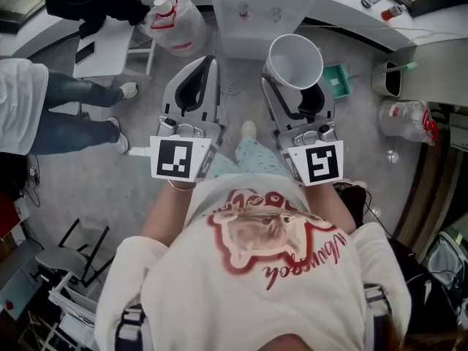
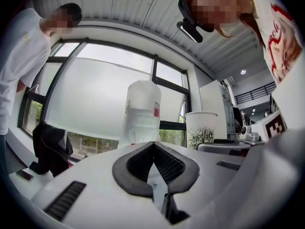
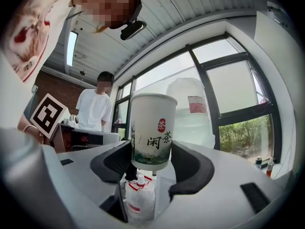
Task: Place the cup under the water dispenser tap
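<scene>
Cup (image 3: 151,128) is sitting upright, grasped by the right gripper (image 3: 152,160) fingers, left gripper (image 2: 153,163) fingers clenched empty; it is needing a level, centred approach to the water dispenser (image 1: 252,13).

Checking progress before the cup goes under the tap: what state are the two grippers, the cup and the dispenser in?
right gripper, shut on the cup.
cup, upright, empty inside.
left gripper, shut, nothing between its jaws.
water dispenser, cup not under its taps yet.
</scene>
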`<state>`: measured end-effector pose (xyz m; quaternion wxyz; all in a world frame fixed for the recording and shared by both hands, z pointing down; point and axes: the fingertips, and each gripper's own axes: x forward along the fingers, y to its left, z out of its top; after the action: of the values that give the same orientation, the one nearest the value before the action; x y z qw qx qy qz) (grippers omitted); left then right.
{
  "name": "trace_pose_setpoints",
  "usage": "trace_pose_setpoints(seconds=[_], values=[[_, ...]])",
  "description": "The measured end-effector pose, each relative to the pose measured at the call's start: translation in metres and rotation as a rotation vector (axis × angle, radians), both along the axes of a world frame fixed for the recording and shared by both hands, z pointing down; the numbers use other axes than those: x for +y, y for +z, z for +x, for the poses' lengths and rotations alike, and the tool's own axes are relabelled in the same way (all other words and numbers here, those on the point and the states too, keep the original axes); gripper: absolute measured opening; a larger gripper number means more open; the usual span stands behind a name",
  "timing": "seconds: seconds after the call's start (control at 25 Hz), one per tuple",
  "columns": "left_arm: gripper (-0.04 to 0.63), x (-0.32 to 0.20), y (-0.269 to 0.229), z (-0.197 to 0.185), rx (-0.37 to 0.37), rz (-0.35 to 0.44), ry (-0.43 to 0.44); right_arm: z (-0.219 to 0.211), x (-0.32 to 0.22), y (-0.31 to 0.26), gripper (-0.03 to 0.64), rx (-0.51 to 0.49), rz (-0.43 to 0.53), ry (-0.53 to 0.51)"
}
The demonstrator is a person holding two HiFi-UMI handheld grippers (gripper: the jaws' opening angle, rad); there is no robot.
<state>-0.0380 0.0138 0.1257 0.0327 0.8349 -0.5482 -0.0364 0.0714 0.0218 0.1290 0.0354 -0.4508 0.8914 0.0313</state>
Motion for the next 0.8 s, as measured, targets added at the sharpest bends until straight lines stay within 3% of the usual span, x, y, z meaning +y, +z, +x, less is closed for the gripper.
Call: trace_pose_setpoints(seconds=[0.32,0.8], values=[[0.02,-0.07,0.064,-0.021,0.016,-0.086,0.036,-0.041,-0.077,0.056,0.268,-0.07,-0.07,0.051],[0.02,-0.126,0.191,-0.039,0.041,-0.238,0.09,-0.079,-0.139,0.262,0.268,-0.001,-0.241,0.037]])
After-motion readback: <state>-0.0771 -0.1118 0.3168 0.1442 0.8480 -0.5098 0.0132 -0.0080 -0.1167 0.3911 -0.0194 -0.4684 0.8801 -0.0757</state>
